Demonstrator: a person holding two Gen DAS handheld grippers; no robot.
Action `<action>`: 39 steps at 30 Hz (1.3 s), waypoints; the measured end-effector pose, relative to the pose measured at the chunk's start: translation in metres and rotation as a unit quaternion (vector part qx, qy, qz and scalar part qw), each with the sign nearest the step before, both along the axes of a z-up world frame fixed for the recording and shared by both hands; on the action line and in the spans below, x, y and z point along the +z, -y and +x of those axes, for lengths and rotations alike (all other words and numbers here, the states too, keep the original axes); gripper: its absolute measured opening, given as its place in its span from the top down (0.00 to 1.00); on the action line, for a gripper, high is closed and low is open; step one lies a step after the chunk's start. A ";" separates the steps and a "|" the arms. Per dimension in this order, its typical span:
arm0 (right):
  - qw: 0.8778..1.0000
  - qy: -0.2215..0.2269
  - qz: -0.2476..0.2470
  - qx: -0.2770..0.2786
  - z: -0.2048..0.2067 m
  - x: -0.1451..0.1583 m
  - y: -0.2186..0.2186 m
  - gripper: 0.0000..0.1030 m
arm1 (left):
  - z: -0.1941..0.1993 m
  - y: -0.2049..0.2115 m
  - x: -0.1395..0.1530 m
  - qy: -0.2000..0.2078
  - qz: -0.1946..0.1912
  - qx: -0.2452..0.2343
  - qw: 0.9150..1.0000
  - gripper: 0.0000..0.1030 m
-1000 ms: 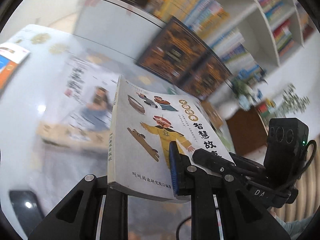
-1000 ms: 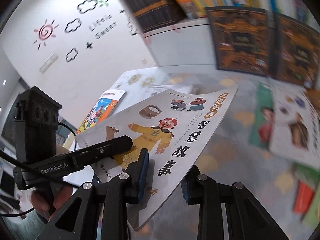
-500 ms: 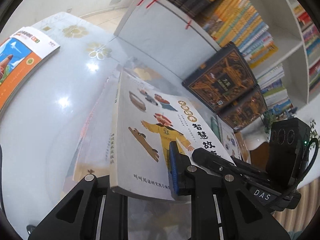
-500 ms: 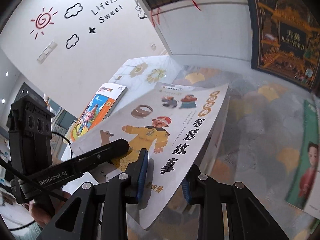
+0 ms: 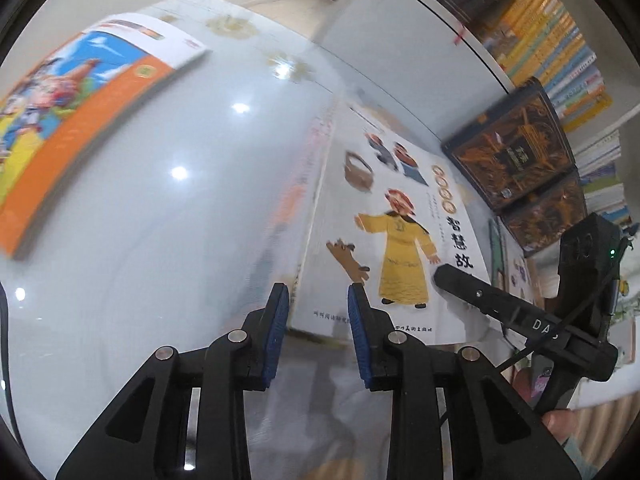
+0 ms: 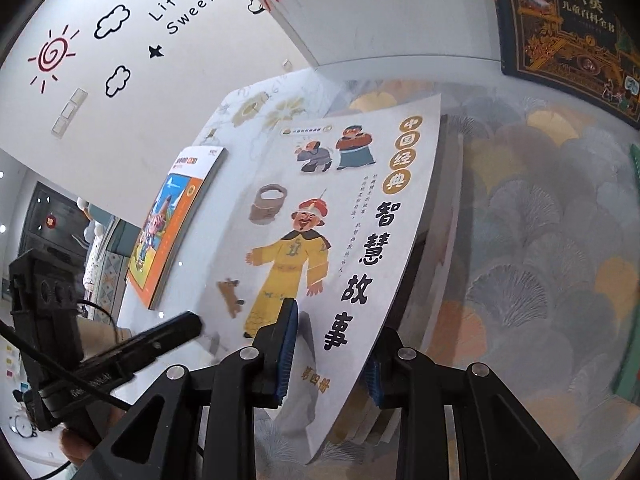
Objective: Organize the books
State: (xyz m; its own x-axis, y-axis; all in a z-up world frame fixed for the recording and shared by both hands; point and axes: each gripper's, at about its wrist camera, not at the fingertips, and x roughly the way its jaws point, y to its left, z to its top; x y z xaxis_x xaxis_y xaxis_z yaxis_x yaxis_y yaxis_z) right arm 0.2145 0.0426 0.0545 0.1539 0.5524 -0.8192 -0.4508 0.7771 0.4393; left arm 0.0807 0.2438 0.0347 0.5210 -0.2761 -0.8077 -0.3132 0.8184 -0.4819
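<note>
The white paperback book with a cartoon man in a yellow robe on its cover (image 5: 394, 240) lies on the glossy pale table with flower prints (image 5: 160, 220), on top of another thin book whose edge shows along its left side. In the right wrist view the same white book (image 6: 344, 216) is seen with its right side a little raised over grey books under it.

The left gripper (image 5: 318, 312) has its blue-padded jaws opening. The near left corner of the white book is between them, and the pads do not seem to press on it. The right gripper (image 6: 334, 344) is clenched on the near right edge of the white book: one blue pad lies on the cover, the other is under the edge.

An orange and blue picture book (image 5: 80, 92) lies far left on the table, well apart from the white book. Two dark ornamented books (image 5: 516, 152) stand at the far right, leaning against a white bookshelf (image 5: 400, 40) full of coloured spines.
</note>
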 end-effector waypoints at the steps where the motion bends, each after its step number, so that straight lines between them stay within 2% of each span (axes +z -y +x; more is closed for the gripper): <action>1: 1.000 -0.001 -0.002 0.001 -0.001 -0.001 -0.001 0.71 | -0.003 -0.003 0.003 -0.001 0.005 0.006 1.000 0.74; 6: 1.000 -0.024 -0.003 -0.007 -0.011 -0.006 0.016 0.69 | -0.006 0.004 0.021 0.011 0.030 0.004 0.999 0.74; 9: 0.999 -0.037 0.006 -0.032 -0.021 -0.006 0.048 0.64 | 0.004 0.029 0.031 0.019 0.044 -0.032 0.998 0.74; 12: 0.997 -0.039 0.006 -0.066 -0.036 -0.005 0.091 0.58 | 0.017 0.066 0.038 0.028 0.041 -0.081 0.995 0.72; 15: 0.993 -0.047 0.011 -0.112 -0.051 -0.006 0.142 0.57 | 0.030 0.112 0.043 0.037 0.033 -0.139 0.989 0.72; 18: 0.985 -0.051 0.011 -0.163 -0.065 -0.005 0.194 0.57 | 0.041 0.163 0.045 0.040 0.019 -0.199 0.979 0.72; 19: 0.983 -0.051 0.012 -0.179 -0.069 -0.004 0.209 0.57 | 0.046 0.185 0.045 0.040 0.012 -0.226 0.973 0.72; 23: 0.967 -0.046 0.012 -0.251 -0.080 0.003 0.277 0.57 | 0.062 0.251 0.051 0.041 0.008 -0.297 0.954 0.72; 28: 0.940 -0.021 0.007 -0.340 -0.075 0.013 0.356 0.53 | 0.094 0.321 0.064 0.059 0.009 -0.352 0.934 0.71; 31: 0.920 -0.006 0.008 -0.393 -0.062 0.022 0.404 0.50 | 0.121 0.362 0.072 0.068 0.016 -0.371 0.926 0.65; 33: 0.905 0.001 0.013 -0.425 -0.053 0.030 0.436 0.50 | 0.144 0.390 0.074 0.073 0.018 -0.378 0.923 0.52; 34: 0.901 0.002 0.017 -0.434 -0.049 0.032 0.449 0.50 | 0.156 0.402 0.073 0.075 0.018 -0.378 0.923 0.50; 35: 0.898 -0.001 0.021 -0.439 -0.044 0.034 0.462 0.50 | 0.168 0.415 0.072 0.074 0.016 -0.378 0.923 0.46; 37: 0.896 -0.001 0.018 -0.443 -0.038 0.035 0.483 0.50 | 0.184 0.435 0.065 0.065 0.015 -0.380 0.922 0.46; 39: 0.896 -0.004 0.004 -0.445 -0.037 0.034 0.502 0.50 | 0.196 0.460 0.056 0.051 0.003 -0.400 0.915 0.46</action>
State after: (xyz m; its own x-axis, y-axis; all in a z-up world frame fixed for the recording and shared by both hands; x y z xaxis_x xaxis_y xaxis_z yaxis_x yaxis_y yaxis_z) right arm 0.1778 -0.4594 0.0889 0.5297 0.2192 -0.8194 0.3488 0.8242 0.4460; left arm 0.2769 -0.2164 0.0912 0.2271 -0.5975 -0.7690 0.4337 0.7691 -0.4695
